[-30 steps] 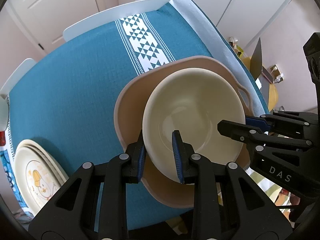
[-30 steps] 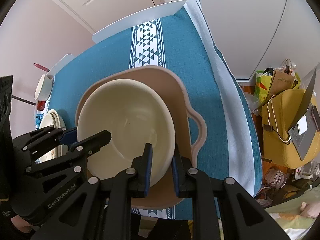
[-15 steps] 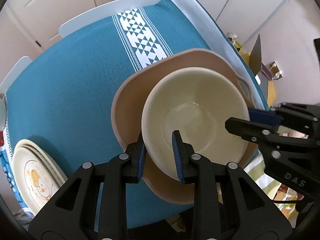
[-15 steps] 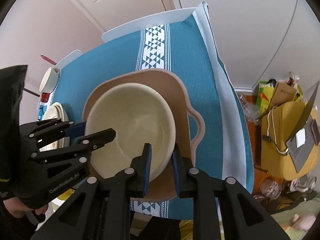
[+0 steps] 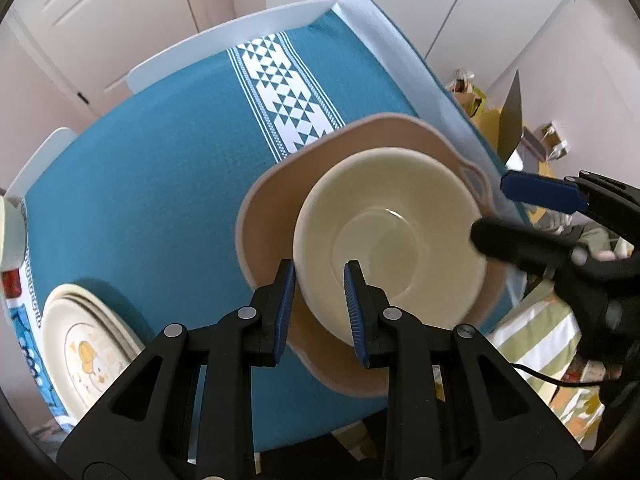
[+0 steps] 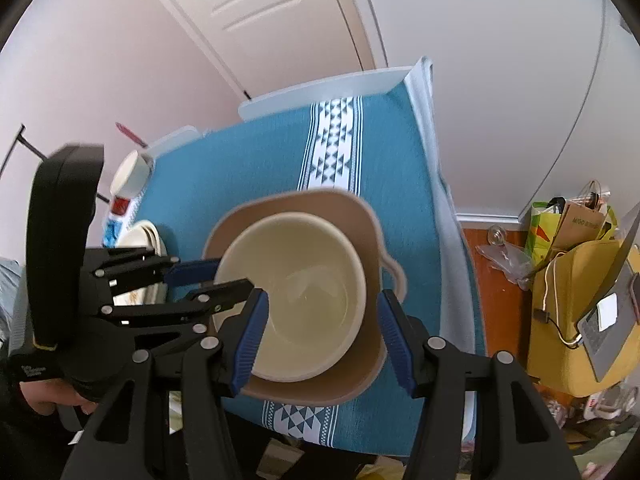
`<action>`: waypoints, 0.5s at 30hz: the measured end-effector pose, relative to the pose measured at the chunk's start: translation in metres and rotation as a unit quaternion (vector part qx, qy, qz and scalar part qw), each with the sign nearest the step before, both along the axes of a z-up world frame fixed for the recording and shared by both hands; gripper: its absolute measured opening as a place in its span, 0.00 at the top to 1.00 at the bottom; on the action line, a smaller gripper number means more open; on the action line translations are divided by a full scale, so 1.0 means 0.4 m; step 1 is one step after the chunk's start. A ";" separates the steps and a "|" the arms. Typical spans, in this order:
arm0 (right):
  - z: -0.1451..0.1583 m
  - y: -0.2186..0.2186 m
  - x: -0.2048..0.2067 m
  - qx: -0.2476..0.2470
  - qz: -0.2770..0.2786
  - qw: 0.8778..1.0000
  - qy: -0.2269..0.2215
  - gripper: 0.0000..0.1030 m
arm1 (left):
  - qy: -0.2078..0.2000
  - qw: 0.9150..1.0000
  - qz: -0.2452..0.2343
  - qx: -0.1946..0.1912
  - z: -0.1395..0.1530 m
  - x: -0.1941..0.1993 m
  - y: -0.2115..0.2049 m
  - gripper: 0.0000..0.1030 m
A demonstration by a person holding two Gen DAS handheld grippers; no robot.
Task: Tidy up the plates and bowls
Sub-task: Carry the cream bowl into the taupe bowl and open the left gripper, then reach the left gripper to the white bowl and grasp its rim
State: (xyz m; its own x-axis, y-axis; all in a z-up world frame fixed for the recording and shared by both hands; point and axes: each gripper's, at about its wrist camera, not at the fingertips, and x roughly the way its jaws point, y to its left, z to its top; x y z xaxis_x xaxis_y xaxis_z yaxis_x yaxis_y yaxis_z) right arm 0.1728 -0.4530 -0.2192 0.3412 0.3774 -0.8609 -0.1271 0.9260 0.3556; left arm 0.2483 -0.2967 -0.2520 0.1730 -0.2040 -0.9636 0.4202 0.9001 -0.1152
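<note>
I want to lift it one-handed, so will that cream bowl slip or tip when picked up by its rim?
The smooth cream round bowl looks rigid; its glossy rim may slip. Held only by the left tool, it would probably tilt.

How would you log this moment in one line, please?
left gripper: shut on cream bowl rim | right gripper: open | bowl nested in tan dish

I am in a home, in a lived-in room. My desk point(image 5: 140, 184) wears a teal cloth point(image 6: 396, 152) with a white triangle-patterned band, and household crockery sits on it: a cream bowl point(image 5: 384, 240) nested in a tan handled dish point(image 5: 272, 216), plus children's plates point(image 5: 84, 352) with a cartoon print. Behind it stand a white panelled door point(image 6: 256, 12) and pale pink walls. Beside the desk, on a wooden floor point(image 6: 496, 280), are a yellow chair point(image 6: 560, 320) carrying an open laptop point(image 6: 608, 316), and shopping bags point(image 6: 572, 224).
</note>
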 end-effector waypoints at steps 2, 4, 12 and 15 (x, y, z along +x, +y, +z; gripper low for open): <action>0.033 -0.011 0.000 0.007 -0.007 1.000 -0.016 0.50 | -0.010 1.000 0.010 -0.019 0.040 -0.006 0.024 0.78; 0.070 -0.014 0.006 0.009 -0.009 0.999 -0.033 0.50 | -0.030 0.999 0.022 -0.032 0.089 -0.011 0.052 0.78; 0.272 0.067 0.060 0.021 0.039 0.990 -0.136 0.32 | -0.187 0.972 0.119 -0.083 0.359 -0.049 0.243 0.78; 0.331 0.139 0.084 0.039 0.069 0.981 -0.175 0.13 | -0.227 0.958 0.163 -0.069 0.417 -0.060 0.317 0.66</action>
